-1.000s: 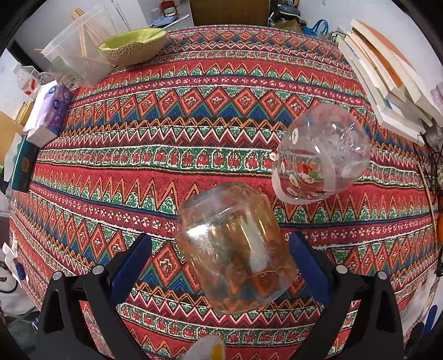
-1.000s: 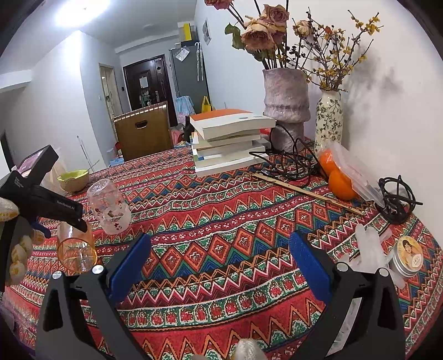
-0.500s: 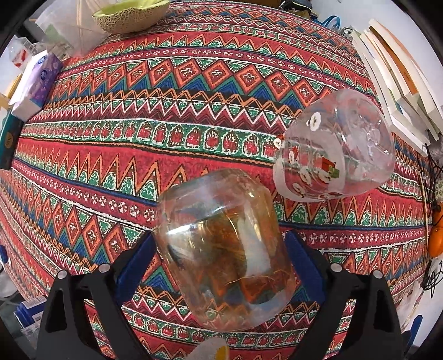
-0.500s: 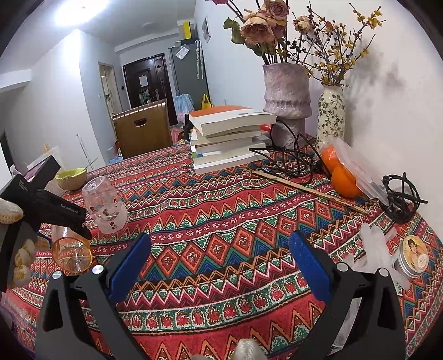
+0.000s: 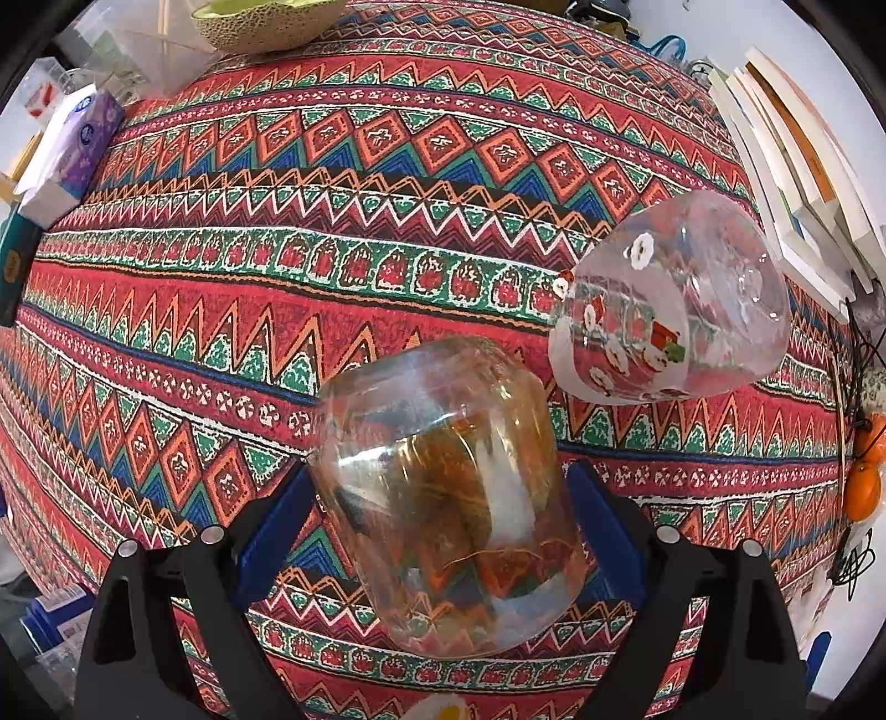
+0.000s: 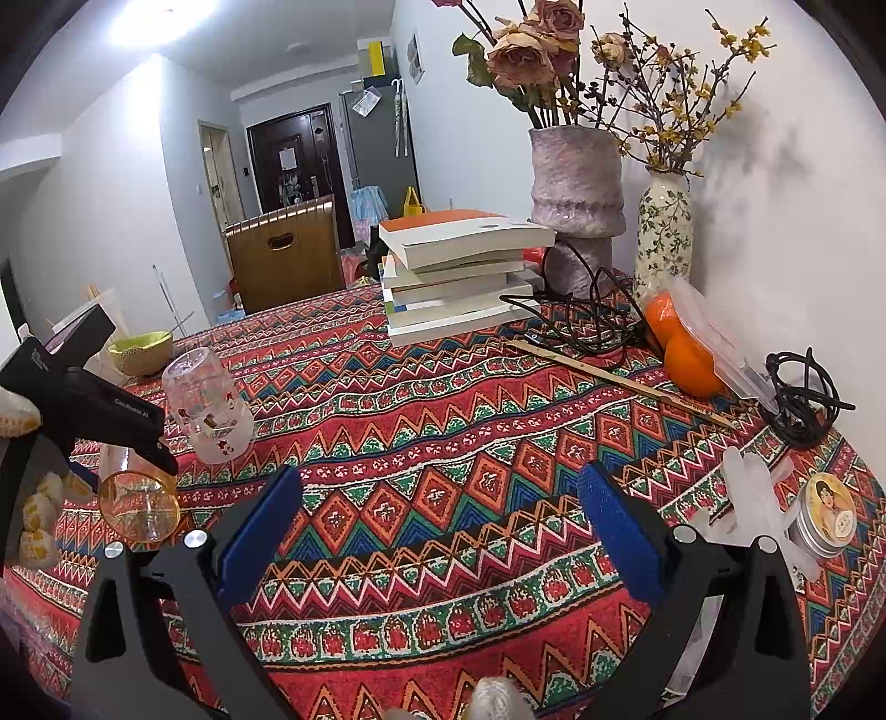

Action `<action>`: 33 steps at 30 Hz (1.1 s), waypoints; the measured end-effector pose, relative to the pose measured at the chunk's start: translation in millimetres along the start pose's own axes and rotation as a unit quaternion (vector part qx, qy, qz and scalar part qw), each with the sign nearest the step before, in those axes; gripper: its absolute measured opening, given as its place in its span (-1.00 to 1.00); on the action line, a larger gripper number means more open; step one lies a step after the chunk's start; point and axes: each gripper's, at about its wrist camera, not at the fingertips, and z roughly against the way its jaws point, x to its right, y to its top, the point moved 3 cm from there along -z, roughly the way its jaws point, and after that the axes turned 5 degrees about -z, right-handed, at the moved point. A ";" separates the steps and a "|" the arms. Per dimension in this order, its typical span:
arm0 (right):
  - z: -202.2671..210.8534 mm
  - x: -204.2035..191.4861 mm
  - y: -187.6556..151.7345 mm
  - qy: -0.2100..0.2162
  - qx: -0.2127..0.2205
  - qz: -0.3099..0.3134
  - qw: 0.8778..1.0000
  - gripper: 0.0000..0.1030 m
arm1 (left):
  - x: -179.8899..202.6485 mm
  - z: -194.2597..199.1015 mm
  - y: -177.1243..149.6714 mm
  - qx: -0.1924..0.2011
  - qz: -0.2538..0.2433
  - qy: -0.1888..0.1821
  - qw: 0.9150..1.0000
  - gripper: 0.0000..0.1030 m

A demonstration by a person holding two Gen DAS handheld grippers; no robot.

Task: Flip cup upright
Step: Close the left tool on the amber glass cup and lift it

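An amber glass cup [image 5: 448, 498] sits between the blue pads of my left gripper [image 5: 432, 465], which points down over the striped tablecloth [image 5: 332, 249]. The jaws are closing and the pad tips touch the cup's two sides. In the right wrist view the same cup [image 6: 138, 507] shows a round, gold-edged end turned toward the camera, under the left gripper's black finger. I cannot tell whether it rests on the cloth. A clear cup with red and white figures [image 5: 664, 299] stands upside down just beside it. My right gripper [image 6: 437, 487] hangs open over the cloth with nothing between its fingers.
A stack of books [image 6: 459, 271] stands at the far side, with two vases [image 6: 576, 205] and tangled black cables [image 6: 581, 315] behind it. Oranges [image 6: 686, 354] and a small tin [image 6: 825, 520] lie to the right. A green bowl [image 5: 260, 22] and a tissue pack [image 5: 72, 149] sit near the far left edge.
The left jaws have come in from wide open to the amber cup's sides, and the left view has tipped more steeply down. The right gripper has stayed still.
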 end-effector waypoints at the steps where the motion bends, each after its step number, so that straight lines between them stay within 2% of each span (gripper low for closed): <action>1: 0.0 -0.3 0.0 -0.001 0.000 0.000 1.000 0.86 | -0.1 0.1 0.0 -0.003 -0.004 0.001 1.000 0.72; 8: -0.3 -1.2 0.6 -0.003 0.000 0.003 1.000 0.86 | -5.1 -0.3 2.8 -0.010 0.000 -0.007 1.000 0.70; 28: 0.2 -9.6 -2.4 -0.011 -0.005 0.012 1.000 0.86 | 7.4 18.8 -21.6 -0.001 -0.092 0.009 0.996 0.55; 33: 5.9 -12.5 -3.6 -0.010 -0.004 0.015 1.000 0.86 | 5.7 30.3 -30.6 0.016 -0.114 0.014 0.993 0.53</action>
